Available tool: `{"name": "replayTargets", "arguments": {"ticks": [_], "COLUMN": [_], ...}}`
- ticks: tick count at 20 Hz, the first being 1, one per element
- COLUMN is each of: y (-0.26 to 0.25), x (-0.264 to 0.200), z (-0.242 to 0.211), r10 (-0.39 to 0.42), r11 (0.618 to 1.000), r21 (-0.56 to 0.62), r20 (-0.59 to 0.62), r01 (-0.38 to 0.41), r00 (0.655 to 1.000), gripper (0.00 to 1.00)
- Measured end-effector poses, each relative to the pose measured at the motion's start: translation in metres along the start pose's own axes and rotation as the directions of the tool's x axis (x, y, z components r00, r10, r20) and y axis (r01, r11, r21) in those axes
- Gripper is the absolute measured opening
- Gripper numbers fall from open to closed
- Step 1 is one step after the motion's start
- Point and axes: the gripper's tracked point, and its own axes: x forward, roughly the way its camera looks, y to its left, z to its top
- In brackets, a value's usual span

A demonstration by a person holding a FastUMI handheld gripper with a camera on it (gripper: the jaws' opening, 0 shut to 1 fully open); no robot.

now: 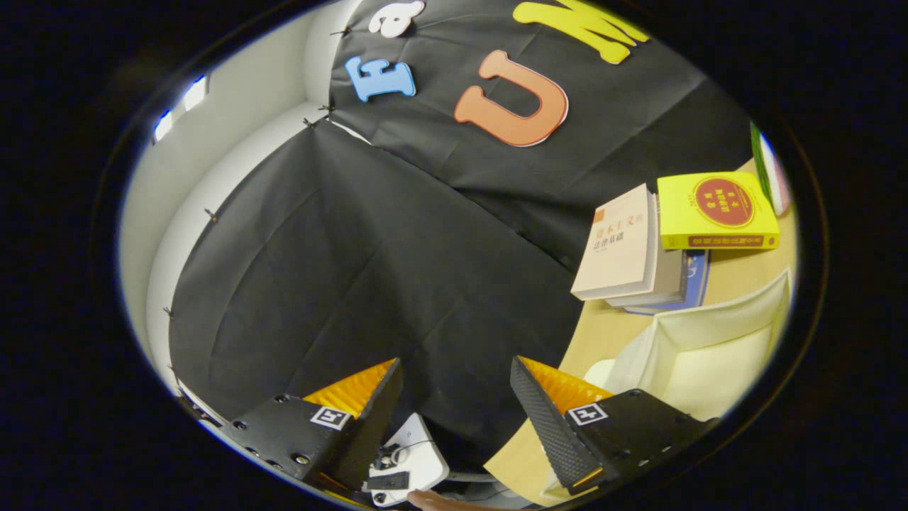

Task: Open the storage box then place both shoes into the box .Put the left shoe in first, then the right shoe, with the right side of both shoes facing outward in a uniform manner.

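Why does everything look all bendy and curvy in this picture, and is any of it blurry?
Gripper view: the fisheye lens bows straight lines, so the light wooden table and cream open storage box curve. It is fairly sharp; the yellow book with a red circle looks crisp under even light, with only a bright glow on the white wall. The open gripper holds nothing.

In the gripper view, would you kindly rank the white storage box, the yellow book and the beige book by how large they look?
1. white storage box, beside the open gripper, nearest and partly cut off
2. and 3. beige book and yellow book: too alike to rank; the beige one is tilted and nearer.
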Motion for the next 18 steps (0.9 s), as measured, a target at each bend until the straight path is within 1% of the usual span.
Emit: {"name": "replayTargets", "arguments": {"ticks": [4, 6, 8, 12, 13, 15, 17, 18], "y": [-0.027, -0.043, -0.069, -0.116, -0.129, -0.158, -0.187, -0.202], "x": [-0.041, -0.066, -0.096, -0.159, -0.176, -0.213, -0.249, -0.267], "z": [0.002, 0.006, 0.006, 0.006, 0.007, 0.006, 0.006, 0.004], "r10": [-0.113, -0.154, -0.221, -0.320, -0.349, -0.421, -0.489, -0.531], "r11": [0.990, 0.980, 0.962, 0.928, 0.915, 0.877, 0.834, 0.803], "r21": [-0.083, -0.116, -0.142, -0.155, -0.163, -0.176, -0.179, -0.185], "r20": [0.029, 0.059, 0.085, 0.130, 0.142, 0.164, 0.196, 0.210], "r01": [0.115, 0.160, 0.232, 0.338, 0.369, 0.446, 0.522, 0.567], "r00": [0.993, 0.986, 0.971, 0.938, 0.926, 0.892, 0.850, 0.821], "gripper": [0.95, 0.95, 0.95, 0.95, 0.95, 0.95, 0.95, 0.95]}}
